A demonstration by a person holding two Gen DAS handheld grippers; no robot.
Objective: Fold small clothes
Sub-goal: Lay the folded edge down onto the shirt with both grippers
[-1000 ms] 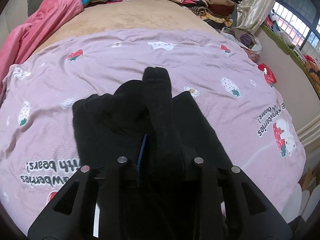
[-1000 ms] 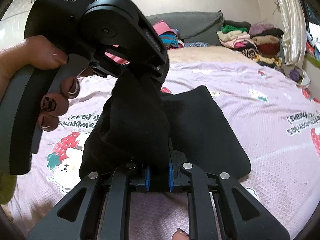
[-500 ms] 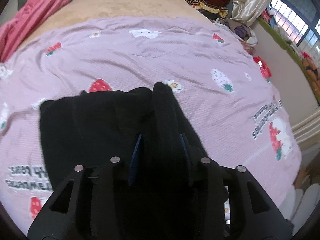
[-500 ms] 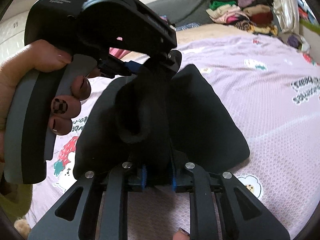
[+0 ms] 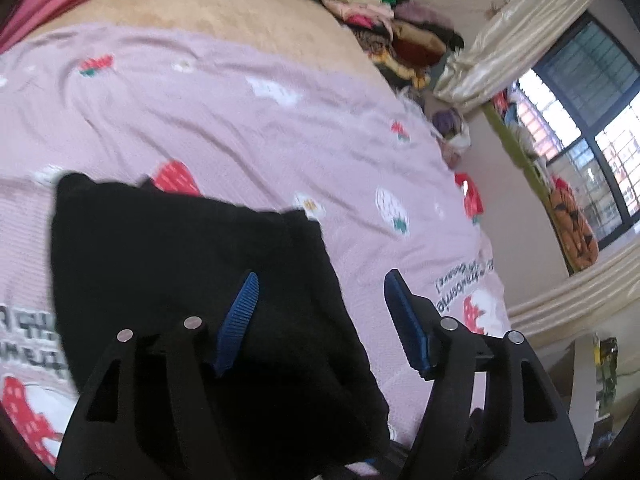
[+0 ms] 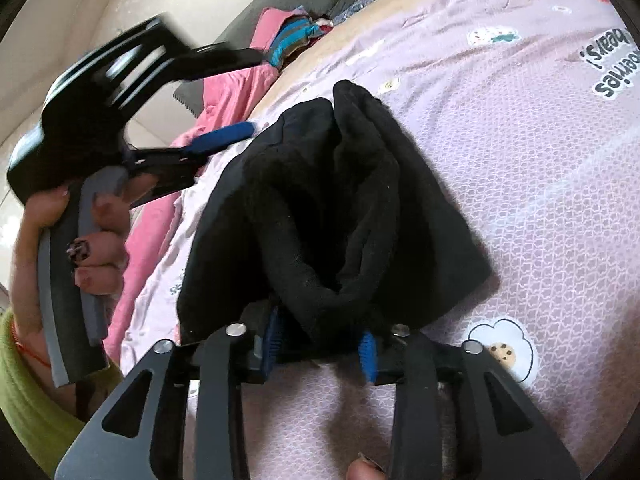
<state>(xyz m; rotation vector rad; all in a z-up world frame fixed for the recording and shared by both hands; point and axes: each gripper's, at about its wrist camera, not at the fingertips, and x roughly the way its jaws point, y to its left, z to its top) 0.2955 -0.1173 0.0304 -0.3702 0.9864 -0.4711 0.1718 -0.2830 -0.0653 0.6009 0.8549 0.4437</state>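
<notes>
A black fleece garment [image 5: 192, 280] lies folded on the pink strawberry blanket [image 5: 280, 140]. My left gripper [image 5: 320, 312] hovers over its near right edge with the jaws opening wide. Nothing is held; the cloth only passes under the left blue pad [image 5: 240, 312]. In the right wrist view, a thick fold of the garment [image 6: 340, 208] still sits between the blue pads of my right gripper [image 6: 320, 344]. Those jaws are opening and the fold lies loosely in the gap. A hand holds the left gripper [image 6: 244, 92] at the upper left, clear of the cloth.
A pink garment [image 6: 160, 232] lies along the blanket's left side. Stacks of folded clothes [image 5: 384, 28] stand at the far end on a beige cover [image 5: 240, 12]. A curtain [image 5: 512, 28], a window [image 5: 592, 120] and the bed's right edge are on the right.
The left jaws have spread and let go of the black fold, which has dropped flat. The right jaws have parted around their fold, and the right gripper has rolled and sunk toward the bed.
</notes>
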